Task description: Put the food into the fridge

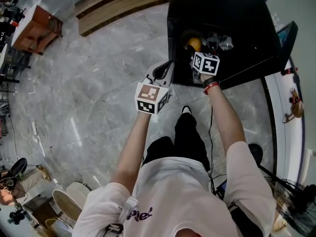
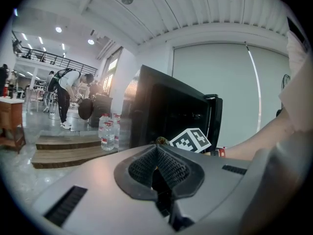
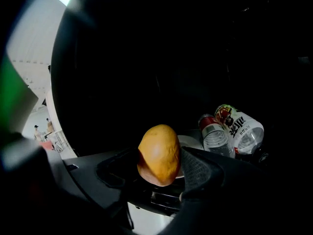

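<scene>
An orange-yellow fruit (image 3: 159, 154) sits between the pads of my right gripper (image 3: 160, 164), which is shut on it. It is held inside the dark, open black fridge (image 1: 222, 14), just above a shelf where two plastic bottles (image 3: 230, 131) lie on their sides. From the head view the fruit (image 1: 194, 44) shows at the fridge opening, ahead of the right gripper (image 1: 198, 51). My left gripper (image 1: 163, 73) hangs outside the fridge's left front corner. Its pads (image 2: 168, 166) are pressed together with nothing between them. The fridge (image 2: 166, 111) stands just beyond it.
Wooden steps (image 1: 118, 6) run behind the fridge, with water bottles (image 2: 107, 131) standing on them. A person (image 2: 66, 94) bends over far off to the left. A wooden cabinet (image 1: 37, 28) stands at the far left, and the floor is grey marble (image 1: 89, 107).
</scene>
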`<state>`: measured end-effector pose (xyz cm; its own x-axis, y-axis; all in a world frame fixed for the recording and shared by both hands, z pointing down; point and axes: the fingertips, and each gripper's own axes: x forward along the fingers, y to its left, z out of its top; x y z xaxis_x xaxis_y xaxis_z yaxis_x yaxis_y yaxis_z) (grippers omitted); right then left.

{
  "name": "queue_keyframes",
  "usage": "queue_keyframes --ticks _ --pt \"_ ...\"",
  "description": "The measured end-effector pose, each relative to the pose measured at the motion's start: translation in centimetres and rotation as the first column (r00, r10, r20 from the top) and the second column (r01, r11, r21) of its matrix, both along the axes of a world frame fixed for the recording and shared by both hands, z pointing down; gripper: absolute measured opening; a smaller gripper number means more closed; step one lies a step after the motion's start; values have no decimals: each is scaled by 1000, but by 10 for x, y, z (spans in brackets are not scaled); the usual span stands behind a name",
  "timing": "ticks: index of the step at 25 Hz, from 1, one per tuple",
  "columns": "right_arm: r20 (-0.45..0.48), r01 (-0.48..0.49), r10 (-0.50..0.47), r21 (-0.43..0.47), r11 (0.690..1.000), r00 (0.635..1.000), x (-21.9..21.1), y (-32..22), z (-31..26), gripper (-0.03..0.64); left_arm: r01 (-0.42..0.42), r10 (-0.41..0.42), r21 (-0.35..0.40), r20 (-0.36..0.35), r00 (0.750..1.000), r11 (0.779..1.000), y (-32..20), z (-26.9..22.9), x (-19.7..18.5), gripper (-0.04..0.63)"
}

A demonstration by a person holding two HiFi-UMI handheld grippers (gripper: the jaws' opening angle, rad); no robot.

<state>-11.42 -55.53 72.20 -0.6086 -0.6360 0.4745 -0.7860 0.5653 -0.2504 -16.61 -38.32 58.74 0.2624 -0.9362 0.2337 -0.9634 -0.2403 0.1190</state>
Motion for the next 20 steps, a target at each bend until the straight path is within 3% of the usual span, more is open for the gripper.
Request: queue_keyframes --ticks 20 --pt "-80 -29 26 -39 999 996 -16 -48 41 298 -10 9 15 28 1000 1000 0 12 -5 18"
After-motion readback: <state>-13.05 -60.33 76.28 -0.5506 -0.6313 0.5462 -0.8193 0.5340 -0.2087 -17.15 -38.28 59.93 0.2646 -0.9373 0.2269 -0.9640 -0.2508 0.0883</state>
